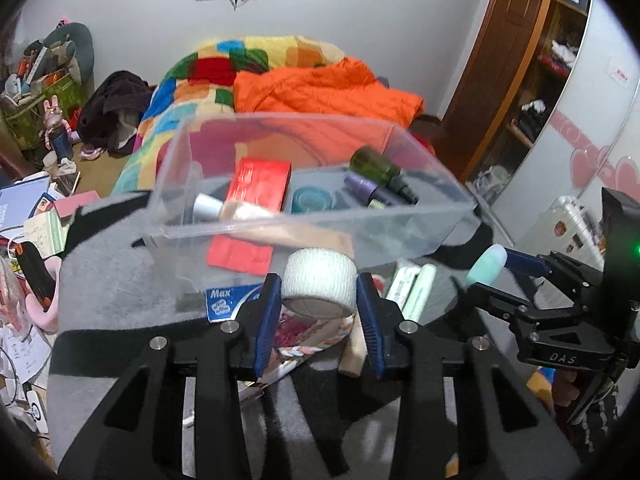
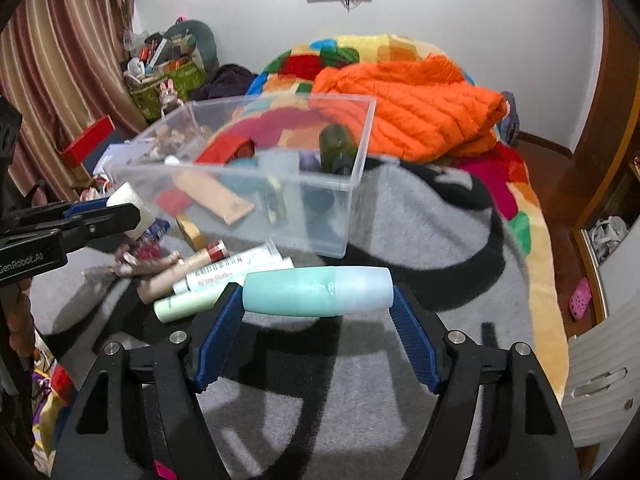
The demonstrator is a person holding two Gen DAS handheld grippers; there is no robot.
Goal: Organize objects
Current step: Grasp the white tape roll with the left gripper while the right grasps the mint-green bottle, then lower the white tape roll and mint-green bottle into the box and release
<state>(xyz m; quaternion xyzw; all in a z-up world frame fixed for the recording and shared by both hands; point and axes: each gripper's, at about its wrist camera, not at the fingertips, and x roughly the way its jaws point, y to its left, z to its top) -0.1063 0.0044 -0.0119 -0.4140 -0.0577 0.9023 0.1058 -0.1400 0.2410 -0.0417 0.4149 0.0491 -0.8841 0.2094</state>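
A clear plastic bin (image 1: pixel 256 228) (image 2: pixel 352 188) stands on a grey blanket and holds a red box (image 1: pixel 260 182), a teal jar (image 1: pixel 310 200), a dark green bottle (image 1: pixel 378 166) and other small items. My left gripper (image 1: pixel 319 294) is shut on a white bandage roll (image 1: pixel 320 280), held just in front of the bin's near wall. My right gripper (image 2: pixel 318 294) is shut on a mint-green bottle (image 2: pixel 318 290), held crosswise; it also shows in the left wrist view (image 1: pixel 486 266). Loose tubes (image 2: pixel 208 276) lie on the blanket in front of the bin.
An orange jacket (image 2: pixel 420 116) and a colourful quilt (image 1: pixel 192 80) lie behind the bin. Clutter, a red box (image 2: pixel 86 142) and a green bag (image 2: pixel 168 84) sit at the left. A wooden wardrobe (image 1: pixel 520 60) stands at the right.
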